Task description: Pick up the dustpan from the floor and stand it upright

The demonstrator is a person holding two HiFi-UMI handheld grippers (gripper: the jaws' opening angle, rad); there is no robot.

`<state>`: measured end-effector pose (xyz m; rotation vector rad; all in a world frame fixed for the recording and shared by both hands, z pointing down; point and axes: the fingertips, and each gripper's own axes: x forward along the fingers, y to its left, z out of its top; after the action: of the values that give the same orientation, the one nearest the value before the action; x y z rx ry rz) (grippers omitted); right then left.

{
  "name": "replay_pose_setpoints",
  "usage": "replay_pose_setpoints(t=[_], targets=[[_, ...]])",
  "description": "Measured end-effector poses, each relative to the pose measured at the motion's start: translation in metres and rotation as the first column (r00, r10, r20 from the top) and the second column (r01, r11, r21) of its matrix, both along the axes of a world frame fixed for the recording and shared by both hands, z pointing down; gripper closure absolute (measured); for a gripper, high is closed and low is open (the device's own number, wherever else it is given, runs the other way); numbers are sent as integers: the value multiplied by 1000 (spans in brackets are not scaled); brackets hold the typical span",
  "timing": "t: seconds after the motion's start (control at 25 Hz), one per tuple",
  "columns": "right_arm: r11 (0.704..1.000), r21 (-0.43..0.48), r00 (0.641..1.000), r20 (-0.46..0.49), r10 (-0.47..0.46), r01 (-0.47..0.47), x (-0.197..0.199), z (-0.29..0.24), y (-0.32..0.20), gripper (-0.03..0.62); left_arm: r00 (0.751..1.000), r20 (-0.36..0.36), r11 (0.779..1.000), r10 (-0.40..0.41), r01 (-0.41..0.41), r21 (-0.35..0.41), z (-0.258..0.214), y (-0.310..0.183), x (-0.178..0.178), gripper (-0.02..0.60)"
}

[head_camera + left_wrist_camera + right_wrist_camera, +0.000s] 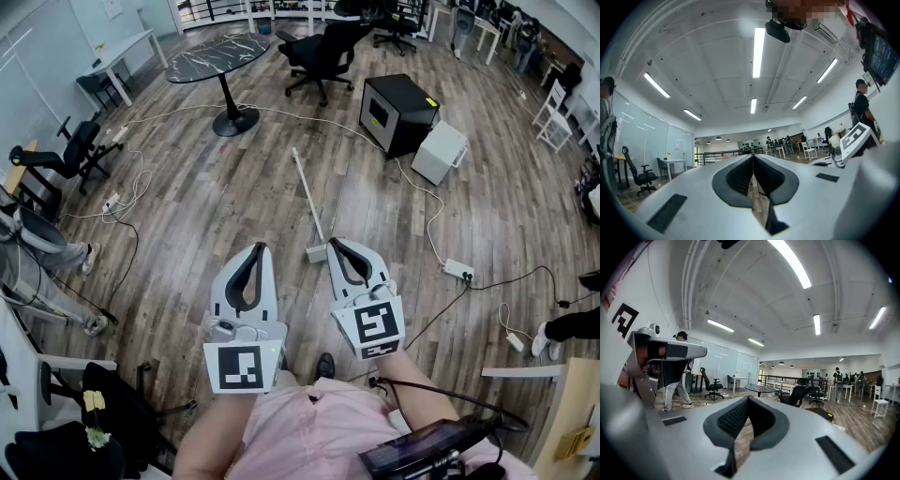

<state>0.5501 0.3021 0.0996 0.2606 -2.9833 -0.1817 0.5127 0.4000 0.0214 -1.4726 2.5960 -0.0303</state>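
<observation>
The dustpan lies flat on the wood floor in the head view: a long white handle (307,194) runs toward me and ends at a small pale pan (316,251). My right gripper (334,243) hovers just right of the pan, its jaws shut on nothing. My left gripper (260,247) is held level a short way left of the pan, also shut and empty. In the left gripper view the jaws (753,157) meet at the tips; the right gripper view shows the same (747,400). Neither gripper view shows the dustpan.
Beyond the handle stand a black cabinet (399,112) and a white box (440,150). A round marble table (217,58) and office chairs (324,52) are farther back. Cables and a power strip (458,272) cross the floor at right. A person's legs (52,251) are at left.
</observation>
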Motion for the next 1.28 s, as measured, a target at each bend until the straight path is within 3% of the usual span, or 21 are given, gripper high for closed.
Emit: replay_pose_setpoints(t=[0.4,0.68,0.8,0.88,1.04,1.28], targets=[[1000,-8,1000,-5,-14,14,-1,0,-2,594,1000,-9,1000,-11,11,-17,1,0,2,568],[999,-31,1000,-22,-17,16,-30,14,-13,594,998,-43,998,-52,50,-44,16,2,-32,568],[999,-47,999,-30,-23,21,-55,22,-23,567,996,-55,996,-68,65,-57,23,1,-62,568],[998,-64,998,-47,-33,30,-78,28,-29,403,995,-67,995,-73,69,-66,28,-2,-88,568],[998,-56,998,-61,-9,5,-128,41,-43,368,994,-86,996,-64,58,-65,41,-15,-146,568],[998,-42,995,-86,43,-47,-214,50,-75,368,994,-104,997,-22,14,-73,52,-45,-241,568]])
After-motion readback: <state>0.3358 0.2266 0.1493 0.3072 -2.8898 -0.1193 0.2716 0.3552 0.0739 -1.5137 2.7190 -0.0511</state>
